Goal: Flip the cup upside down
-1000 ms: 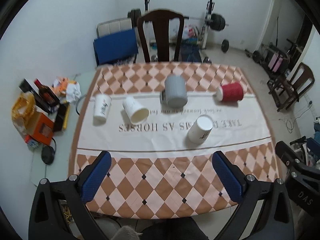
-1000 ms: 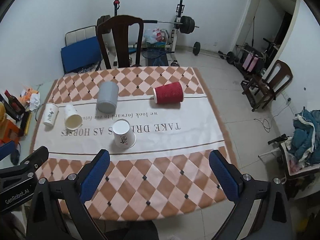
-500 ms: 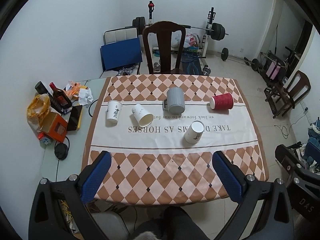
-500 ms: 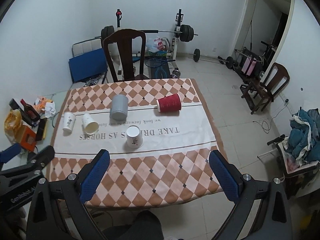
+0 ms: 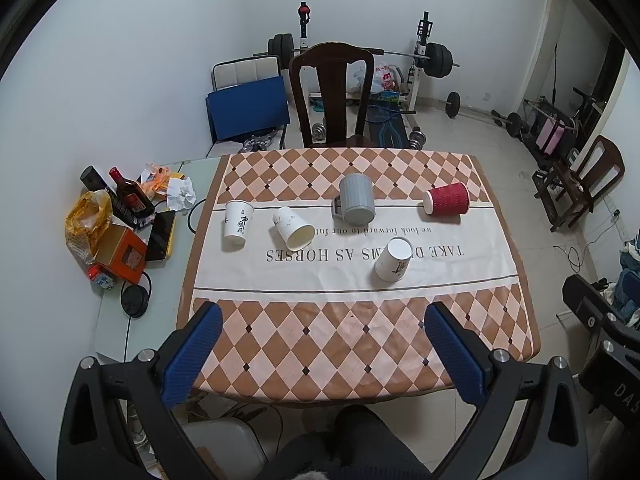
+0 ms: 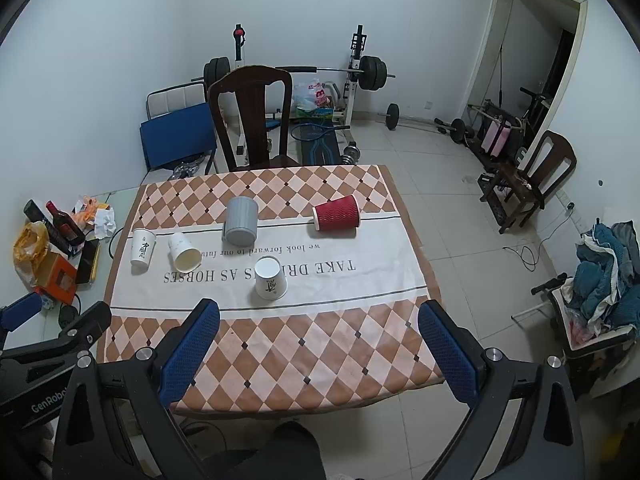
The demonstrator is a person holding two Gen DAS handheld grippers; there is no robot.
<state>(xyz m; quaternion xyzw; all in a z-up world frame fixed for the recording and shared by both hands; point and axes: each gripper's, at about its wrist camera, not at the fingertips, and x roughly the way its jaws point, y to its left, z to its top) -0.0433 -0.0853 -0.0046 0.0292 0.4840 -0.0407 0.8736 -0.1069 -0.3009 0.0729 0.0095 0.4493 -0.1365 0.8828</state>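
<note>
Several cups sit on the checkered tablecloth (image 5: 320, 344). A white paper cup (image 5: 393, 260) stands upside down near the middle. A second white cup (image 5: 237, 225) stands upright at the left. A third white cup (image 5: 294, 229) lies on its side with its mouth toward me. A grey mug (image 5: 356, 205) stands upside down. A red ribbed cup (image 5: 446, 199) lies on its side at the right. My left gripper (image 5: 320, 324) and right gripper (image 6: 318, 322) are both open and empty, held high over the near table edge. The cups also show in the right wrist view: inverted white cup (image 6: 270, 279), red cup (image 6: 337, 216), grey mug (image 6: 240, 221).
A side surface to the left holds bottles (image 5: 130, 196), an orange box (image 5: 122, 254), a yellow bag and a black disc (image 5: 134, 300). A dark wooden chair (image 5: 332, 96) stands behind the table. Weights and a barbell rack (image 5: 424, 60) lie beyond. Another chair (image 6: 532, 176) stands at the right.
Both grippers have pulled up and back from the table, so the whole table now shows smaller. The cups have not moved.
</note>
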